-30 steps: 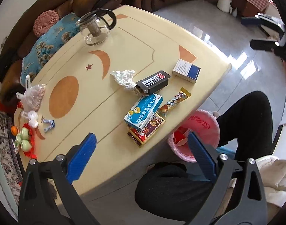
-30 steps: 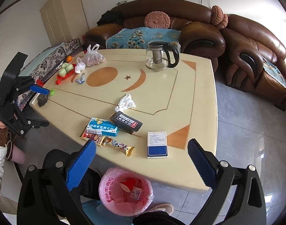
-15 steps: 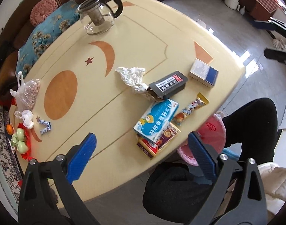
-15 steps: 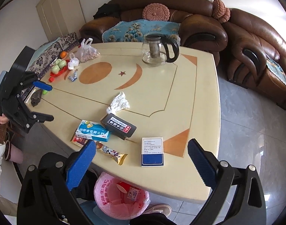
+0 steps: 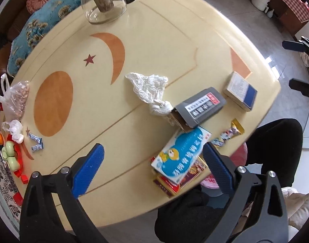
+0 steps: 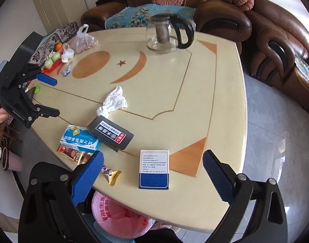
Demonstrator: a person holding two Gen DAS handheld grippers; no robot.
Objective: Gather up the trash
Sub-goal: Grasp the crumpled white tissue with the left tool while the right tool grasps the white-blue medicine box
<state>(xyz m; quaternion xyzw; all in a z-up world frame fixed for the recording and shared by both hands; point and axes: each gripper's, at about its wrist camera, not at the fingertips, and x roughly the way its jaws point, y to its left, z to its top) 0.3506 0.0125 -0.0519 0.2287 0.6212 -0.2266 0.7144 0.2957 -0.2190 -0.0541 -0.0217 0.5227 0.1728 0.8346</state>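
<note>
Trash: a crumpled tissue point(image 5: 149, 89), grey box point(image 5: 201, 106), blue box point(image 5: 181, 155) on a red packet point(image 5: 168, 185), a wrapper point(image 5: 228, 134) and a blue-white box point(image 5: 240, 91), all clustered near the table point(image 5: 154, 40) edge.
Bin: pink-lined bin point(image 6: 118, 216) on the floor, just below that edge.
Left gripper point(image 5: 154, 169): jaws wide apart, empty, above the blue box.
Right gripper point(image 6: 153, 178): wide open, empty, over the blue-white box.
Approach: likely best to straddle one box across its narrow sides, close squarely, then carry it over the bin.
Look: light cardboard, grey box's flap open; tissue soft.
</note>
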